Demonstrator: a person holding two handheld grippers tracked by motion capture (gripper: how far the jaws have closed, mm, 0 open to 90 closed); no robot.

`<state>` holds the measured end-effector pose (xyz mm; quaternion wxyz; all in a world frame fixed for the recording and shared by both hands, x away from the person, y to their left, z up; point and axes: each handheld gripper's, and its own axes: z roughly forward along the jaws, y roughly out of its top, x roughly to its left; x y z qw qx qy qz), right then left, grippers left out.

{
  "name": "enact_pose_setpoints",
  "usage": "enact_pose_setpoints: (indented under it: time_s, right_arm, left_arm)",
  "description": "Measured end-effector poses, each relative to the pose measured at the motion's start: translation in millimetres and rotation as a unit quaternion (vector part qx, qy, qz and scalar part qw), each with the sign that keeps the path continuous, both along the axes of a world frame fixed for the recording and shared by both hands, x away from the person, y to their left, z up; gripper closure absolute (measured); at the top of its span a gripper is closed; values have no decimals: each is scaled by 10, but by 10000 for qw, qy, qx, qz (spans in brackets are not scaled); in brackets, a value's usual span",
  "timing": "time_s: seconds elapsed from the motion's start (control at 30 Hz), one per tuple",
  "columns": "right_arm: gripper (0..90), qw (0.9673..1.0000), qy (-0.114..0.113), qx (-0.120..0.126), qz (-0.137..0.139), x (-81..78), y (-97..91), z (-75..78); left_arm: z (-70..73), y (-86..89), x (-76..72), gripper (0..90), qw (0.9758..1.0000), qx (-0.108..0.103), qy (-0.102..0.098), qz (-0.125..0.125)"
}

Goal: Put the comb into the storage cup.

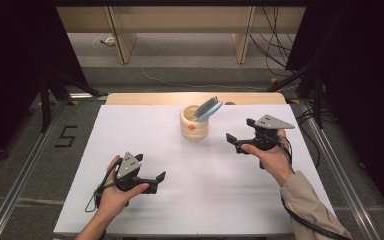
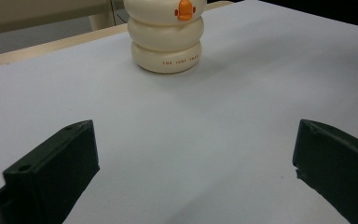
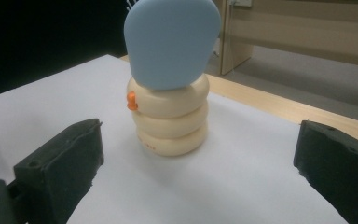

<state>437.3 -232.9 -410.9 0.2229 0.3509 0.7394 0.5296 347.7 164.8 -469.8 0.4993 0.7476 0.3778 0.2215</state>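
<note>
Holding a claw in each hand above the white table (image 1: 145,135), we have both sets of jaws spread wide apart with nothing between them. Our left claw (image 1: 161,176) sits low over the near left part of the table, its jaws pointing to the right and a little away from us; our left hand (image 1: 117,192) wraps its grip from below, and the grey three-cornered plate rides on top. Ahead of this claw and well apart from it stands the cream holder (image 2: 167,39), a stack of three rounded rings with a small orange knob (image 2: 185,9) on its upper ring and a line of tiny orange lettering on the lowest one, too small to read. Our right claw (image 1: 231,139) hangs over the right side of the table, held by our right hand (image 1: 272,157), its jaws aimed leftward. From this claw the holder (image 3: 170,119) stands straight ahead, centred between the two jaws but still apart from them, with the orange knob (image 3: 131,101) turned to its left side. A light blue brush (image 3: 171,44) stands in the holder, its smooth back facing this claw and leaning toward it; in the high view the brush (image 1: 208,108) tilts up and to the right out of the holder (image 1: 194,125), bristles facing up. Beyond the holder, a strip of bare wooden edge (image 1: 195,98) borders the far side of the table.
</note>
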Motion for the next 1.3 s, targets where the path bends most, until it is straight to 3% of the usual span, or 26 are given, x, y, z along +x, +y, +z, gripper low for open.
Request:
enact_pose_setpoints:
  time_s: [1.3]
  right_arm:
    - [30,9995,175,-167,197,-382,-306,-207]
  left_arm:
    - [13,31,0,0,10000,-13,-23,86]
